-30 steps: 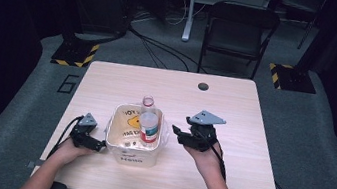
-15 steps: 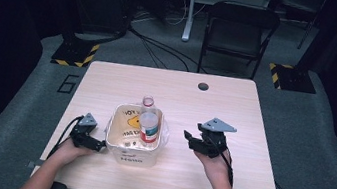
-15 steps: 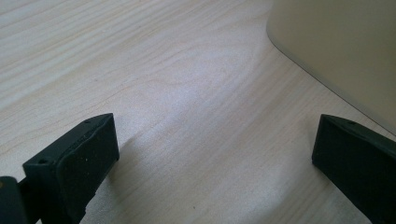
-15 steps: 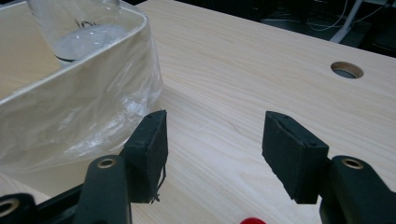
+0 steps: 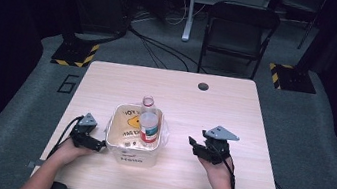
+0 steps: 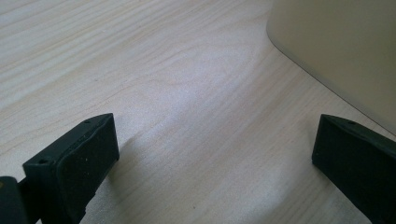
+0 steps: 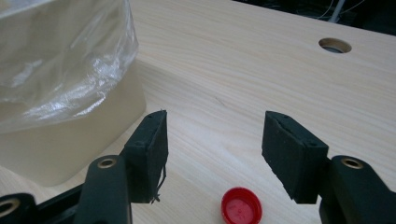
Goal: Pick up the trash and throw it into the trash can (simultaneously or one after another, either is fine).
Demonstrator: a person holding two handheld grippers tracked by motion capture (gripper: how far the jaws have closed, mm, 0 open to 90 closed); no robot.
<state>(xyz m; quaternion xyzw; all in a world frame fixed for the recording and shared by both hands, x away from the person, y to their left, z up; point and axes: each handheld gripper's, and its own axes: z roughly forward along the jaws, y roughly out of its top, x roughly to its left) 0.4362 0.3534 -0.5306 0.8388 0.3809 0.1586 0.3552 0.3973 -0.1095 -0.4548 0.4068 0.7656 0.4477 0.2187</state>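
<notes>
1. Red cap [image 7: 241, 206] lies flat on the surface [image 5: 190, 103], open side up, near edge of the right gripper view, just below the gap of the right gripper [image 7: 212, 140]. Nothing between those jaws; they stand part open w/ bare wood between them.
2. Bottle [image 5: 148, 123] it likely belongs to stands upright in the cream bin [image 5: 130, 154], neck open, no cap on; label red/white. Bin is left of the right gripper, near-centre of the surface, w/ a clear plastic bag [image 7: 60, 60] as liner.
3. Right gripper in the high view [image 5: 192, 145] sits low over the surface, just right of the bin, not touching it.
4. Left gripper [image 5: 98, 144] is at the bin's near-left corner; jaws wide open, nothing between, bin wall [image 6: 336, 51] just beside the right-hand jaw, touching or not can't tell.
5. Step, my read: cap is off and set down; bottle is in the bin.
6. Next move prob needs: right gripper pulls back a bit so the cap falls between its jaws, closes on the cap rim, lifts. Alt: left jaws close on the bin wall to steady it.
</notes>
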